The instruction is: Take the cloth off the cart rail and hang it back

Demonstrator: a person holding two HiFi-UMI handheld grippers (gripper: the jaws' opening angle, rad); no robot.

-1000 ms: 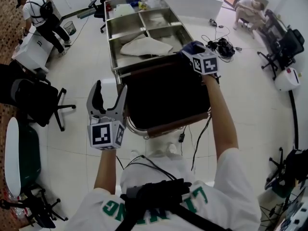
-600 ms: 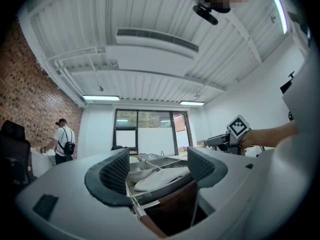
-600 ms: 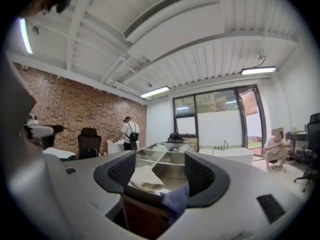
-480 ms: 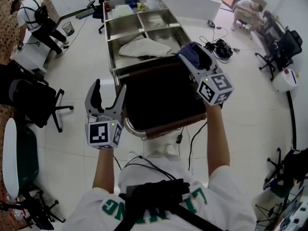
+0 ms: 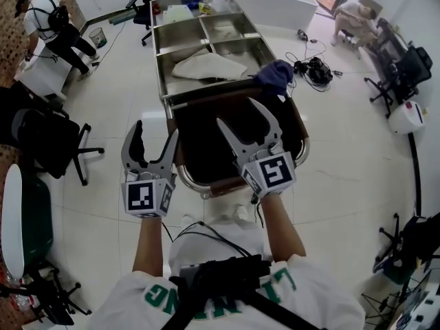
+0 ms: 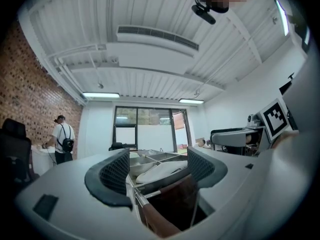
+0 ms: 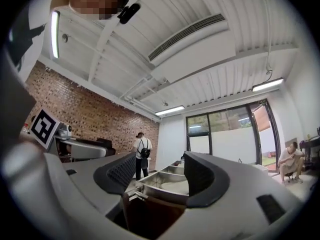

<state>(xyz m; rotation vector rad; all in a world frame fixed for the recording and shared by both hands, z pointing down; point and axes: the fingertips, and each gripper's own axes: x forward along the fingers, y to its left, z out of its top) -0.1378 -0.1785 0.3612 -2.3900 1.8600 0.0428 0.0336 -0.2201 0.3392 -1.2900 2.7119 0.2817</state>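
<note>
Fingers (image 5: 168,150) of the left gripper (image 5: 156,129) stand wide apart with nothing between them. In the left gripper view only the cart's steel trays (image 6: 167,156) and a brown-wrapped rail (image 6: 160,224) show through the gap. This gripper hangs level just off the near left corner of the cart (image 5: 161,81) and touches nothing.

The right gripper (image 5: 236,111) is spread just as wide, its fingers (image 5: 271,125) holding and pressing on nothing. It hangs over the near half of the black bag (image 5: 199,139) slung inside the rail frame, with its tips aimed toward the trays. In the right gripper view the gap frames the steel trays and a rail corner, both clear of the pads.

The cloth (image 5: 275,76), dark blue and bunched, is draped on the far right corner of the rail, where the bag frame meets the trays. It lies well apart from both grippers.

A white cloth (image 5: 206,66) lies crumpled in the near row of tray compartments, just beyond the rail. A person (image 5: 58,23) in a white shirt stands at the far left.
</note>
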